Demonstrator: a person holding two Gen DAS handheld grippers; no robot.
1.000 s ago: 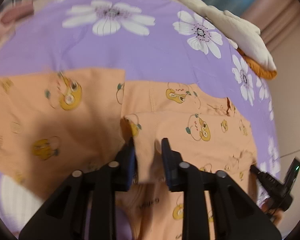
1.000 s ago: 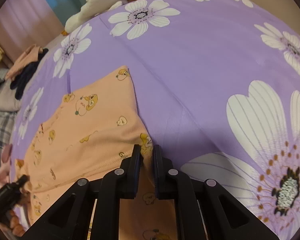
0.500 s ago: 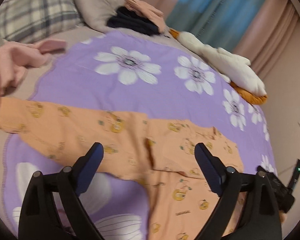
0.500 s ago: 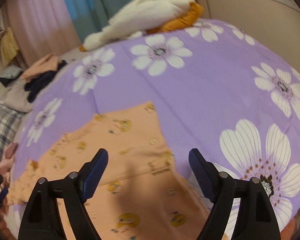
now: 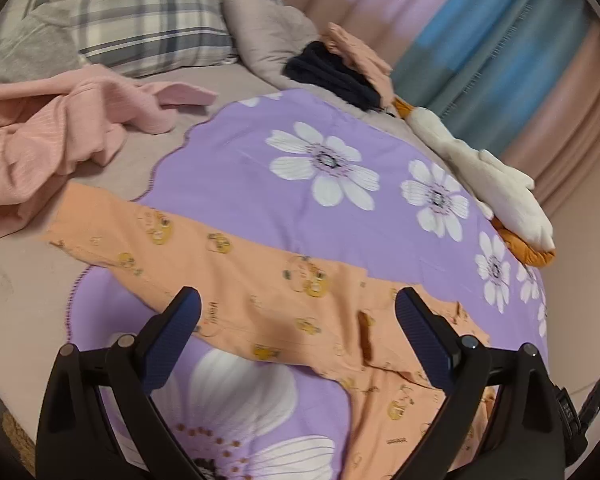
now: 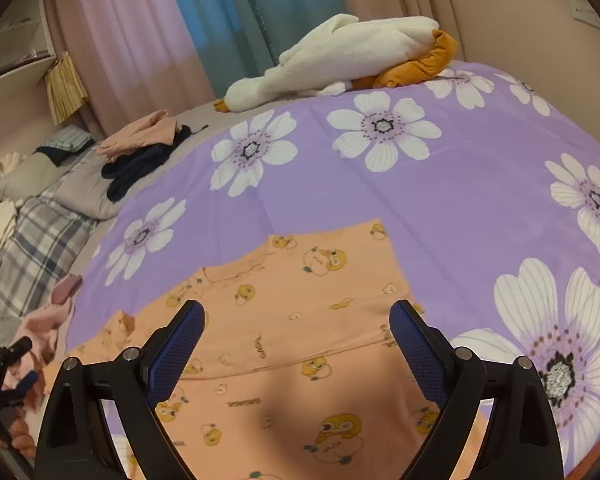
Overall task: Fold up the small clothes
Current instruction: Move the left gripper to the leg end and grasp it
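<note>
Pyjamas (image 5: 260, 300), orange with a yellow chick print, lie spread flat on the purple flowered blanket (image 5: 300, 208) covering the bed, one long part running out toward the pink garment (image 5: 48, 148) and off the blanket's scalloped edge. Your left gripper (image 5: 298, 330) hovers above the cloth with jaws released and wide, holding nothing; your right gripper (image 6: 296, 340) is likewise spread and empty over the broader orange panel (image 6: 300, 320). Judged from the flat layout, the fold is not yet made and the next grasp is pending. Choose matching points on one edge, bring both jaws down square to the cloth, pinch a single layer only, and lift evenly so the seam stays straight when you carry it across. A small raised crease (image 5: 366, 336) near the left gripper should be smoothed first, or it may be trapped in the fold. The pink garment lies just beside the far end of the orange cloth and could be dragged along. Plush goose (image 6: 340, 60), the dark clothes (image 6: 140, 168) and the plaid pillow (image 5: 140, 16) lie well apart and pose no obstruction.
</note>
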